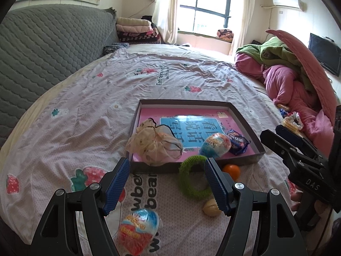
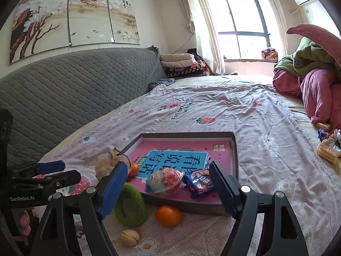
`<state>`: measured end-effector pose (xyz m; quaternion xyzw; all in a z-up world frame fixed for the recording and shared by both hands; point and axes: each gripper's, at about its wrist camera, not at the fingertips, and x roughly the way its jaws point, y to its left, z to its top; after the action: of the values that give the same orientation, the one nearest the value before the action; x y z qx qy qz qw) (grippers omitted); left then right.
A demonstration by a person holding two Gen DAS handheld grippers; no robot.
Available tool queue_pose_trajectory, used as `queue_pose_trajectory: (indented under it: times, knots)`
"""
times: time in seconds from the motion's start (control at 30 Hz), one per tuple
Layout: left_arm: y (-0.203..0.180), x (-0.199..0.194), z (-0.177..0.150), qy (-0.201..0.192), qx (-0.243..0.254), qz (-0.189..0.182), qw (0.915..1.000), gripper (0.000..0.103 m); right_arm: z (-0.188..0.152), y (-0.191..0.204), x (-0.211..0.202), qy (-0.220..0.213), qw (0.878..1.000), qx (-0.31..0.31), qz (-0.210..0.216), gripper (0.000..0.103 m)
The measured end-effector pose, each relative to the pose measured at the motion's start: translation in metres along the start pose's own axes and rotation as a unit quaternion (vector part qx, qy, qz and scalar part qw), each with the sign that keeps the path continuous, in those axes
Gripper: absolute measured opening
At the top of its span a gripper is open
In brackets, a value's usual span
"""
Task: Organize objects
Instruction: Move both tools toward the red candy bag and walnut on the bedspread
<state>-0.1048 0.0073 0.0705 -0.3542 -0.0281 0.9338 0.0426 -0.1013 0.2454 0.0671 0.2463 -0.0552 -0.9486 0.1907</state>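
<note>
While your left gripper (image 1: 167, 183) gapes empty | your right gripper (image 2: 168, 188) gapes empty | fuzzy green ring (image 1: 191, 179) at one o'clock, touching shallow grey cardboard tray (image 1: 240, 160).

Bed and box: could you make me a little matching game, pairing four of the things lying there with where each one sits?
Things:
1. green ring
2. mesh pouch
3. blue snack packet
4. walnut

Places:
A. in the box, at its right side
B. leaning against the box's front wall
C. on the bedsheet, nearest the camera
D. draped over the box's left corner

Pairs: 1-B, 2-D, 3-A, 4-C
</note>
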Motion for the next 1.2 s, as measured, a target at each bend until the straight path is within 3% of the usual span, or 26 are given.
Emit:
queue_pose_trajectory:
  times: [0.33, 0.9, 1.2]
  knots:
    - [0.015, -0.017, -0.024, -0.008, 0.004, -0.006, 0.9999, 0.074, -0.015, 0.014, -0.026, -0.044, 0.999, 0.0, -0.018, 0.079]
    - [0.017, -0.028, -0.043, -0.028, 0.037, 0.01, 0.9989, 0.074, -0.032, 0.026, -0.027, 0.003, 0.995, -0.011, -0.1, 0.079]
    - [0.013, -0.04, -0.039, -0.032, 0.048, 0.008, 0.9983, 0.074, -0.032, 0.046, -0.036, 0.029, 0.993, 0.015, -0.117, 0.079]
